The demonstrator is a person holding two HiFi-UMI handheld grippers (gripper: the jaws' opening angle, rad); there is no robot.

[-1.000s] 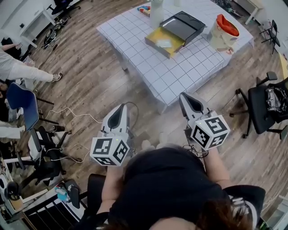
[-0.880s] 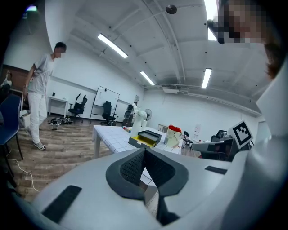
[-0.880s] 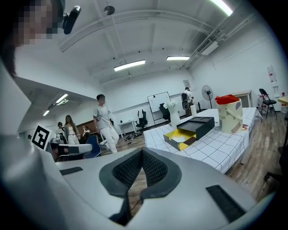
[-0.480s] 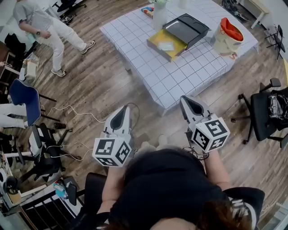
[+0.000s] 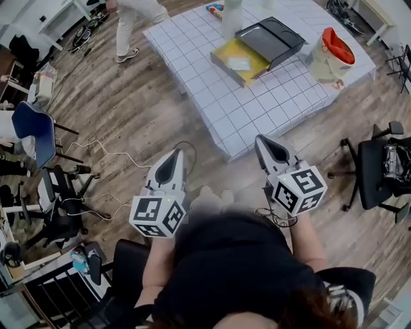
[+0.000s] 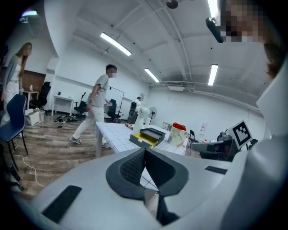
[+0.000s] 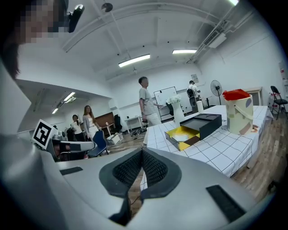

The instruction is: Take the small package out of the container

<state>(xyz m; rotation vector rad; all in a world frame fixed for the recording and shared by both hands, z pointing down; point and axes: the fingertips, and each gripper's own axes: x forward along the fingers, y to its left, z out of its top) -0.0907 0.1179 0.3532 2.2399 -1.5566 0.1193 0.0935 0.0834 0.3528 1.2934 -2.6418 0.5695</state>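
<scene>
Head view: person stands on a wood floor, one tool in each hand, both pointing toward 12 o'clock.

L gripper [image 5: 174, 154]: its own view shows the dark ribbed pads pressed together, nothing between them [image 6: 145, 150].
R gripper [image 5: 262, 140]: same state, pads meet in a closed V and it is empty [image 7: 142, 150].
The two tools sit side by side, well apart from the table [image 5: 257, 109].

The table has a white cloth with a grid pattern and lies at 12–1 o'clock from the tools.
On it is the container [image 5: 223, 54], an open yellow tray. A black lid [image 5: 270, 38] touches the tray at about its 1 o'clock.
The small pkg [image 5: 238, 63] is pale and flat. It lies inside the yellow tray, near the middle, untouched by either tool.
The pail [image 5: 334, 54] is cream with an orange-red top and stands at 3 o'clock of the container, apart from it.
A white vase [image 5: 231, 16] stands at 12 o'clock of the container, close by.

L gripper view: the container [image 6: 148, 136] shows just above the closed jaws, with the pail [image 6: 178, 133] at its 3 o'clock.
R gripper view: the container [image 7: 184, 134] is at 2 o'clock of the jaws, and the pail [image 7: 238, 112] is farther toward 2–3 o'clock.

Surroundings: a walking person [image 5: 135, 19] is at 11 o'clock, beside the table's far corner. A blue chair [image 5: 35, 138] is at 9 o'clock and a black office chair [image 5: 379, 164] at 3 o'clock.
</scene>
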